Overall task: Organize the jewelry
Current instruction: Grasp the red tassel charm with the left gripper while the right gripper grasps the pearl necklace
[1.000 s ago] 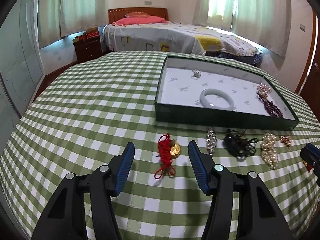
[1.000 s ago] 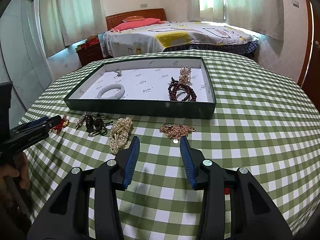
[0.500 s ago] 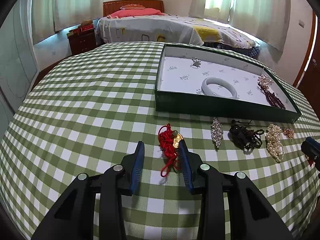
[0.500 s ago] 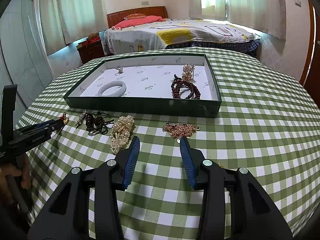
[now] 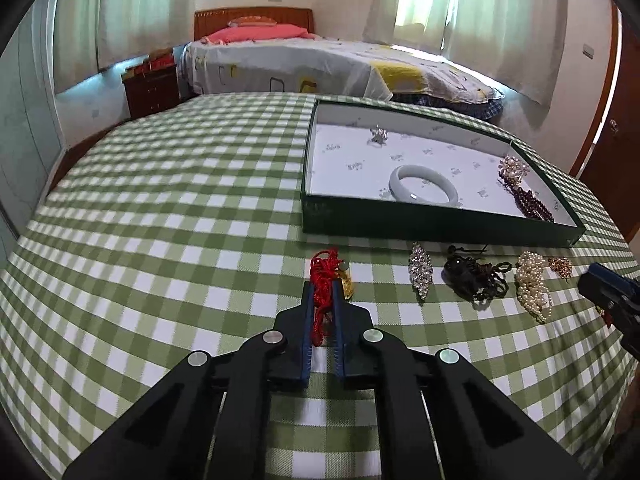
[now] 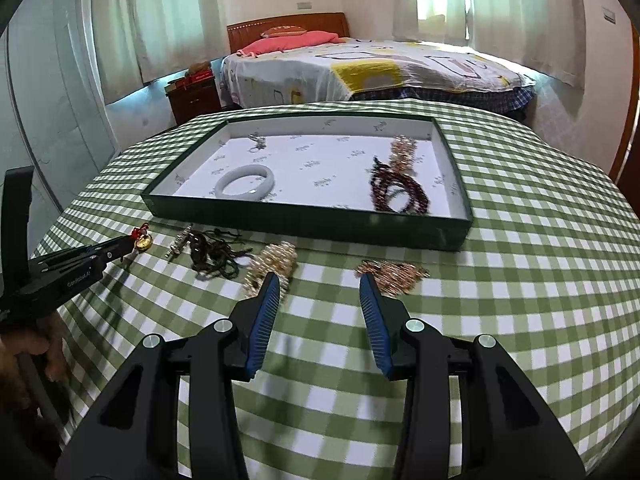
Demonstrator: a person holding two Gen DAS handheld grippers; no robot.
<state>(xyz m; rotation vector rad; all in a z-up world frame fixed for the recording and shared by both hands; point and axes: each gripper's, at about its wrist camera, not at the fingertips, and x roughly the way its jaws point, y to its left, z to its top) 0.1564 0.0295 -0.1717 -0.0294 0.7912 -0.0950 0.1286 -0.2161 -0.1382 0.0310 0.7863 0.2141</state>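
My left gripper (image 5: 322, 286) is shut on the red cord (image 5: 323, 280) of a charm with a gold pendant (image 5: 347, 283), low over the green checked table; it also shows in the right wrist view (image 6: 129, 245). My right gripper (image 6: 319, 280) is open and empty, between the pearl strand (image 6: 274, 264) and the rose-gold chain (image 6: 390, 272). A green tray (image 5: 440, 229) with a white lining holds a jade bangle (image 5: 423, 184), a silver ring (image 5: 378, 135), a pearl piece (image 5: 513, 168) and dark red beads (image 5: 534, 205).
On the cloth in front of the tray lie a crystal brooch (image 5: 419, 269), a black cord necklace (image 5: 474, 277), the pearls (image 5: 532, 280) and the chain (image 5: 560, 266). A bed (image 5: 328, 64) and nightstand (image 5: 151, 84) stand beyond the round table.
My left gripper moved forward and closed on the red cord. My right gripper moved slightly forward toward the chain and stayed open.
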